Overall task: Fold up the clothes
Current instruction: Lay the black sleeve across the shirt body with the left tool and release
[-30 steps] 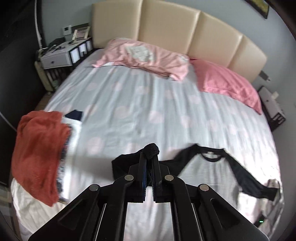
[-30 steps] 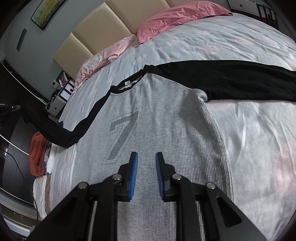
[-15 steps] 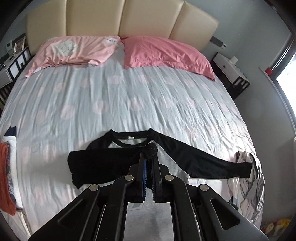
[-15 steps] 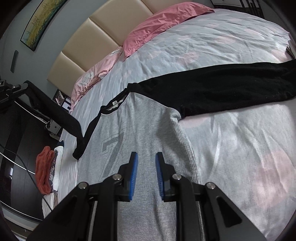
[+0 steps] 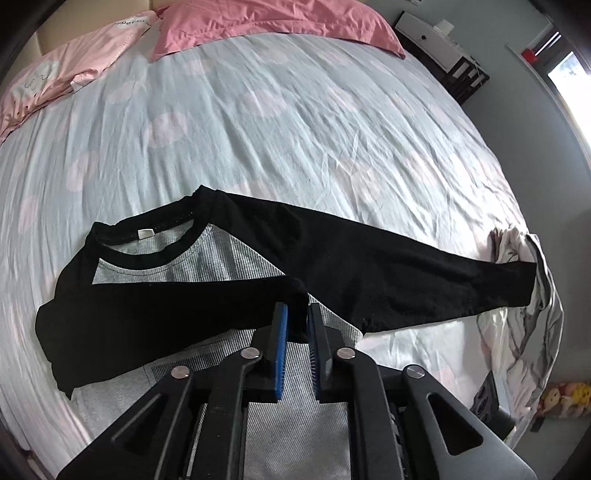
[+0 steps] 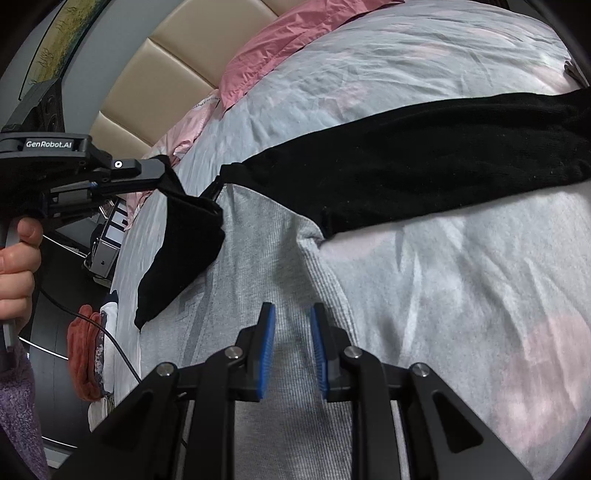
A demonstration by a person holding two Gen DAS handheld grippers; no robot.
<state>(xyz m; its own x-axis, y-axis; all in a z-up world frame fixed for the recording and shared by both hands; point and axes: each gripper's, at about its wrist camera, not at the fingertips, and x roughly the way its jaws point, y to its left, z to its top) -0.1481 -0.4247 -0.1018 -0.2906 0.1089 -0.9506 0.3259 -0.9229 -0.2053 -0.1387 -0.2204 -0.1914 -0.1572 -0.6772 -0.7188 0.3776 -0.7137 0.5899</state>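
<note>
A grey shirt with black sleeves (image 5: 236,258) lies face up on the bed (image 5: 295,122). My left gripper (image 5: 295,325) is shut on the cuff of the left black sleeve (image 5: 155,321), which is drawn across the grey chest. In the right wrist view the left gripper (image 6: 162,173) holds that sleeve (image 6: 184,251) a little above the shirt (image 6: 266,266). The other black sleeve (image 6: 443,158) lies stretched out to the right. My right gripper (image 6: 292,325) is open and empty, low over the grey body.
Two pink pillows (image 5: 273,14) lie at the headboard. A nightstand (image 5: 443,48) stands at the far right. A crumpled grey-white garment (image 5: 532,295) lies at the bed's right edge. A pile of red and white clothes (image 6: 88,354) sits at the left edge.
My left gripper has carried the sleeve cuff from the left side across the shirt's chest and lowered it. The right gripper has stayed open, low over the grey body.
</note>
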